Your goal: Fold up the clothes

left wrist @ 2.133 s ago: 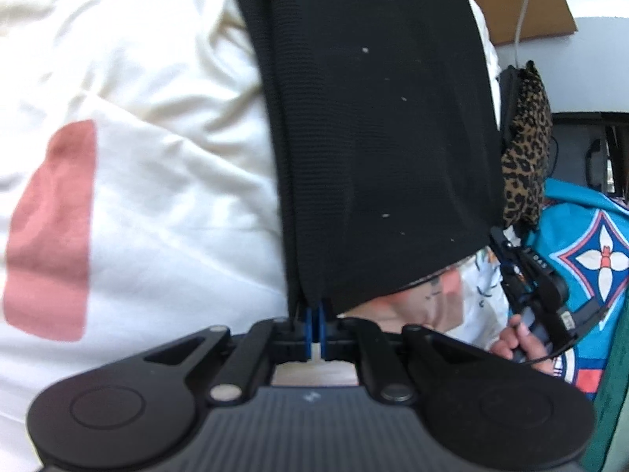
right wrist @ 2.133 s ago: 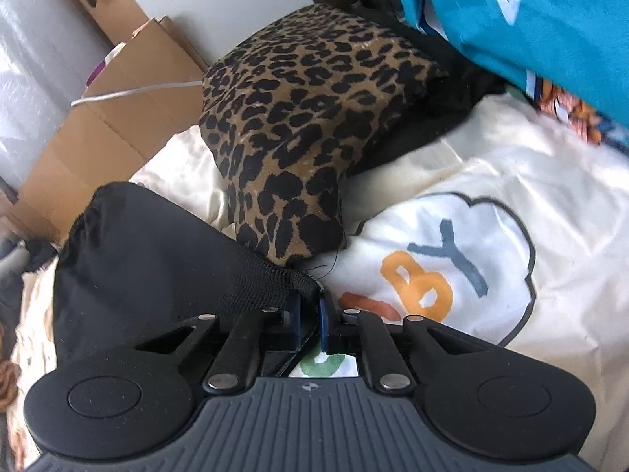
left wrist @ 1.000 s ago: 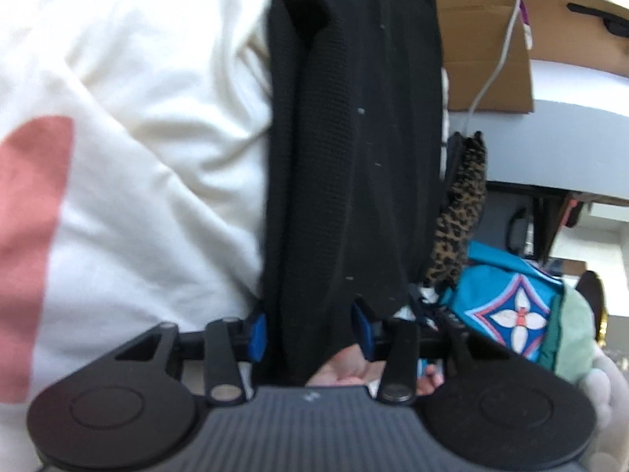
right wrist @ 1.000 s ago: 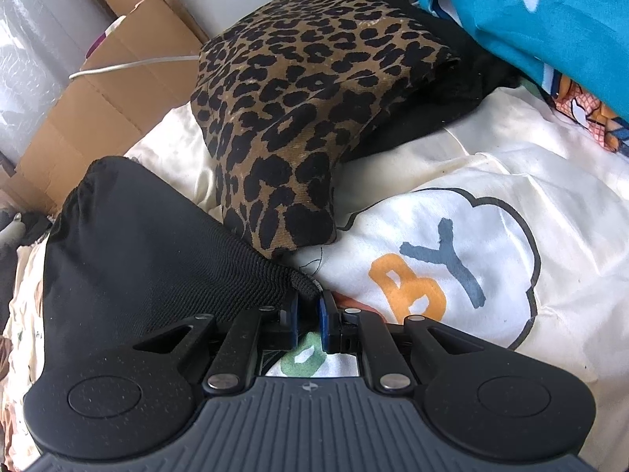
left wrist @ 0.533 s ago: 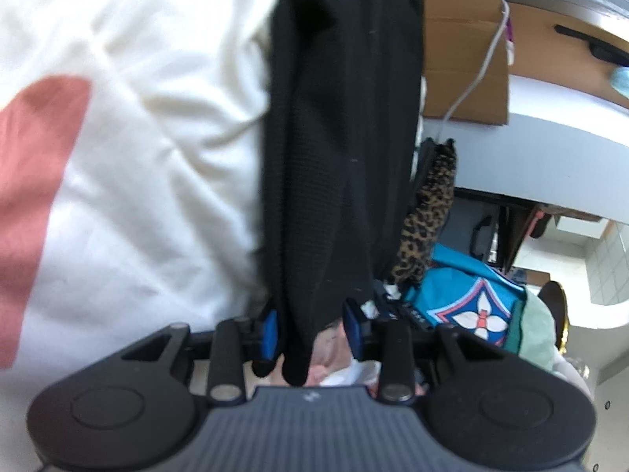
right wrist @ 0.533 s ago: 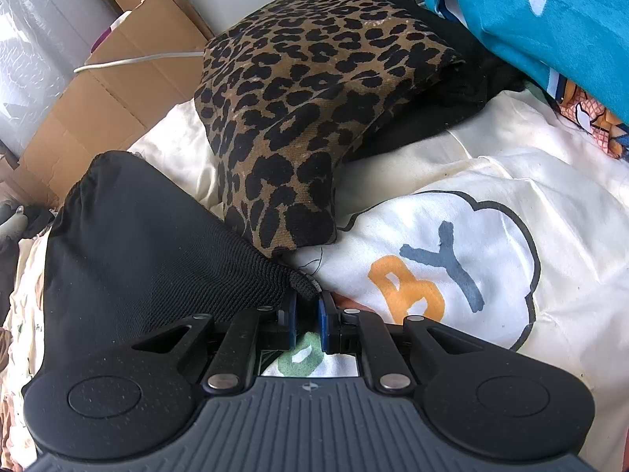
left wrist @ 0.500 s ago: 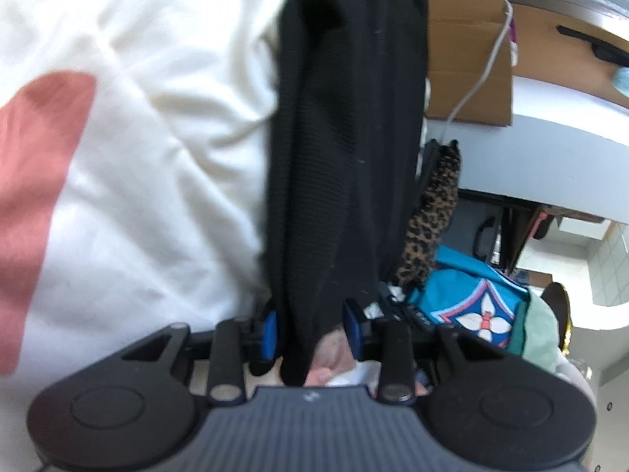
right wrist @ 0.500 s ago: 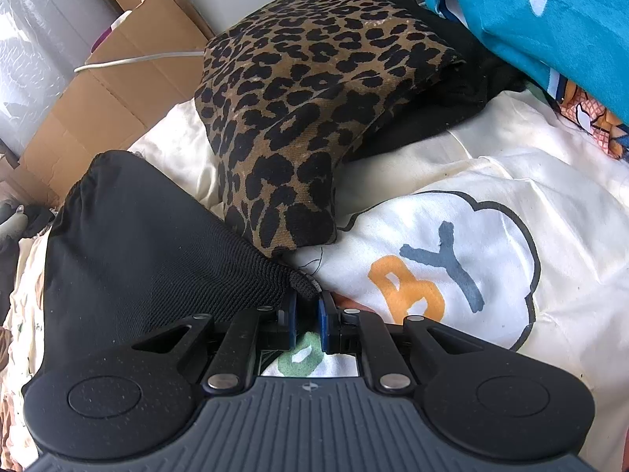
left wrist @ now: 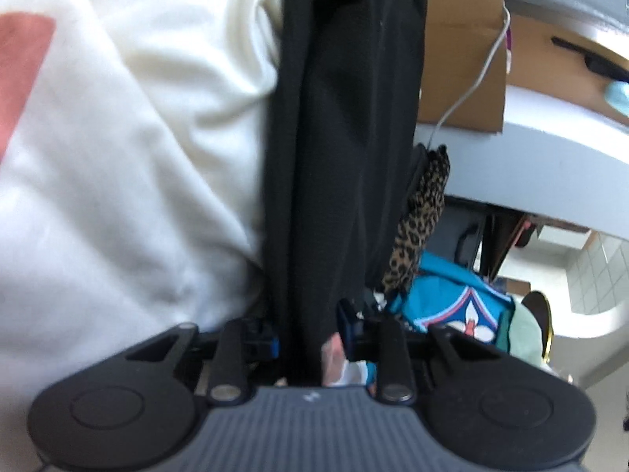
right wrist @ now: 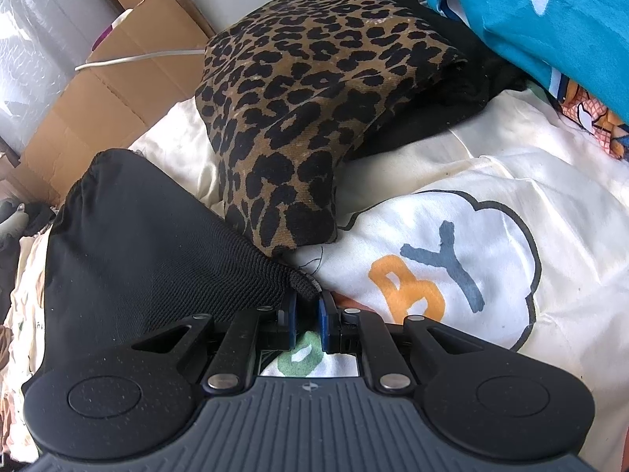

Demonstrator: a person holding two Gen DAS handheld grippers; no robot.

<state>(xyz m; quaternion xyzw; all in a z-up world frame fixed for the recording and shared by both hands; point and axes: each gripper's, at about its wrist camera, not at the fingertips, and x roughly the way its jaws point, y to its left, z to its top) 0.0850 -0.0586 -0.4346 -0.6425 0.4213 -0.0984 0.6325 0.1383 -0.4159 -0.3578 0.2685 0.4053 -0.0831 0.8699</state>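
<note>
In the left wrist view, the left gripper (left wrist: pixel 308 340) is sitting at lower centre with its blue pads apart, and the folded black knit (left wrist: pixel 346 137) is running up between them toward the top of the frame. Neither pad seems to be pressing on the cloth, though the picture is blurred here. A bit of a hand (left wrist: pixel 334 358) is showing just behind the pads. The knit is lying on a cream sheet (left wrist: pixel 129 165) filling the left of the frame; a leopard cloth (left wrist: pixel 420 220) and a teal cloth (left wrist: pixel 452 299) are showing at centre right, with a cardboard box (left wrist: pixel 460 74) at upper right.

In the right wrist view, the right gripper (right wrist: pixel 306 316) at lower centre is holding its pads slightly apart, with a corner of the black knit (right wrist: pixel 145 244) lying at their tips; whether it is gripping that corner, I cannot tell. The knit is spreading to the lower left. Beyond it the leopard cloth (right wrist: pixel 306 110) is sitting folded at upper centre, touching the knit's edge, and the cream sheet (right wrist: pixel 511 165) with its lettered cloud print is filling the right.

Judging by this, the black knit is being laid down folded, and the release is under way. The next move is probably calling for both grippers to back off without dragging the layers, then to smooth or halve it once more.
</note>
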